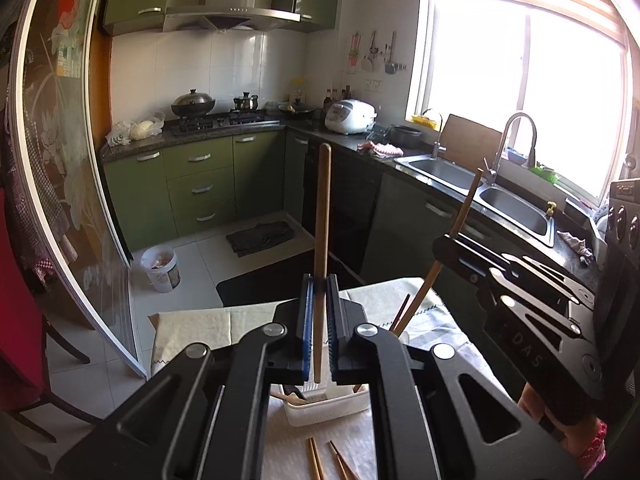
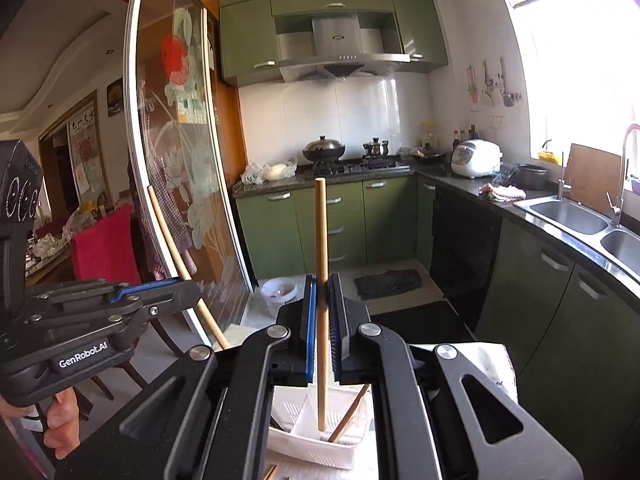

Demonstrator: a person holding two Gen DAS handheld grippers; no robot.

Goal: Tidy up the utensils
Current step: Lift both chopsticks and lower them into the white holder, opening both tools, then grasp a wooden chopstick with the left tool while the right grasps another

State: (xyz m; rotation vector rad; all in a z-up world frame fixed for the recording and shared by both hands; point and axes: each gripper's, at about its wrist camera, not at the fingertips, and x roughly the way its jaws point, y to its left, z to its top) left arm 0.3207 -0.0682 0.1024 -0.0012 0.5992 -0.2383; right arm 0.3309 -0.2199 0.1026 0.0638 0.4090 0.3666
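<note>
My left gripper (image 1: 319, 285) is shut on a light wooden chopstick (image 1: 323, 208) that stands upright between the blue pads. Its lower tip hangs over a white utensil basket (image 1: 320, 414) on the cloth-covered table (image 1: 192, 328). To the right, my right gripper (image 1: 442, 245) grips a second chopstick (image 1: 466, 208), tilted. In the right wrist view, the right gripper (image 2: 321, 300) is shut on its upright chopstick (image 2: 321, 232) above the same basket (image 2: 316, 448). The left gripper (image 2: 192, 289) is at the left with its chopstick (image 2: 168, 232). Several loose chopsticks (image 1: 316, 460) lie on the table.
Darker chopsticks (image 1: 402, 312) lean in the basket. A glass sliding door (image 1: 60, 160) stands at the left, a white bucket (image 1: 160, 268) and dark mat (image 1: 260, 236) on the floor. A double sink (image 1: 508, 200) and counter run along the right. A person's hand (image 2: 60, 428) holds the left gripper's handle.
</note>
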